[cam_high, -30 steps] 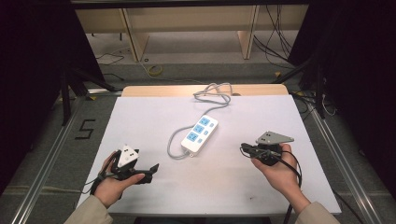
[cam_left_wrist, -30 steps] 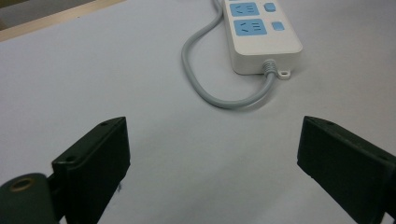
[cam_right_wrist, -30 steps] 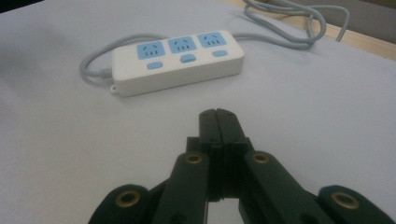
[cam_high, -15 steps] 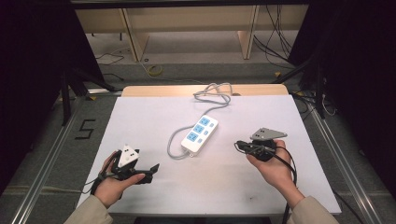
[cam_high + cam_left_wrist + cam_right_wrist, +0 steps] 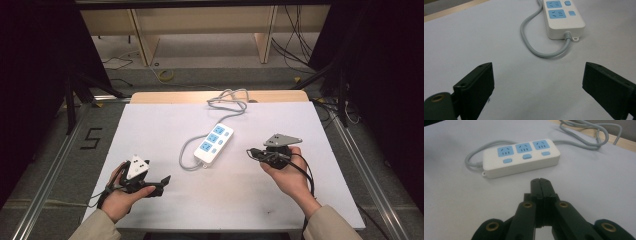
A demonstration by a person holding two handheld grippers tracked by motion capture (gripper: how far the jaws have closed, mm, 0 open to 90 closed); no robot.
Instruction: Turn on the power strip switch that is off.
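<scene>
A white power strip (image 5: pixel 214 144) with three blue sockets and blue switches lies in the middle of the white table (image 5: pixel 165 120). Its grey cable (image 5: pixel 227 100) loops around the near end and coils at the far edge. My left gripper (image 5: pixel 162 182) rests at the front left, held by a hand, jaws wide open and empty; the left gripper view shows the power strip (image 5: pixel 562 18) ahead between them. My right gripper (image 5: pixel 251 152) hovers just right of the strip, jaws pressed together on nothing, pointing at the power strip (image 5: pixel 521 157).
A wooden table edge (image 5: pixel 175 96) shows at the back. Metal rails (image 5: pixel 367 175) run along both sides of the table. Wooden shelving legs (image 5: pixel 262 45) and loose cables (image 5: pixel 165 75) lie on the floor beyond.
My right gripper has moved left and slightly forward toward the power strip. The left gripper has stayed where it was.
</scene>
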